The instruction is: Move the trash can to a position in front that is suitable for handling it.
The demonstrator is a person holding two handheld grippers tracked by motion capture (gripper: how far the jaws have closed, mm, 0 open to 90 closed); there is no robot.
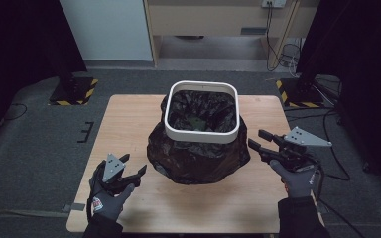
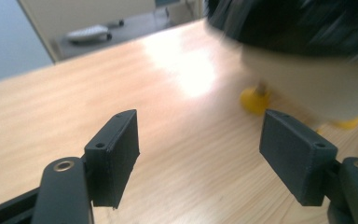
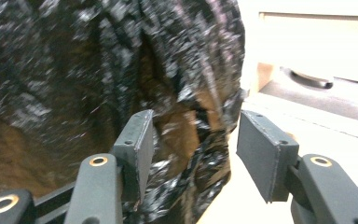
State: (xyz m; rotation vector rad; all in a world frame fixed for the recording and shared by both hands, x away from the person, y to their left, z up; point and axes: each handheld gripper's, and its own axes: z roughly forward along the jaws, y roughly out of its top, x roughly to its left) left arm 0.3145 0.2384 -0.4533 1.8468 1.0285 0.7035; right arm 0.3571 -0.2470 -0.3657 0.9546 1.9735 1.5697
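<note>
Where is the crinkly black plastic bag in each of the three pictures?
High view: the crinkly black plastic bag sits mid-table, draped over the white square-rimmed bin.
Left gripper view: a blurred dark strip of it lies along the top right, above the bin's pale wall.
Right gripper view: it covers the left and centre, behind the left jaw.
Shared landmark: the light wooden table.

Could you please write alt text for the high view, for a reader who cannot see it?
A white bin lined with a black bag stands on a wooden table. The left gripper and right gripper, both open, flank it without touching.
</note>
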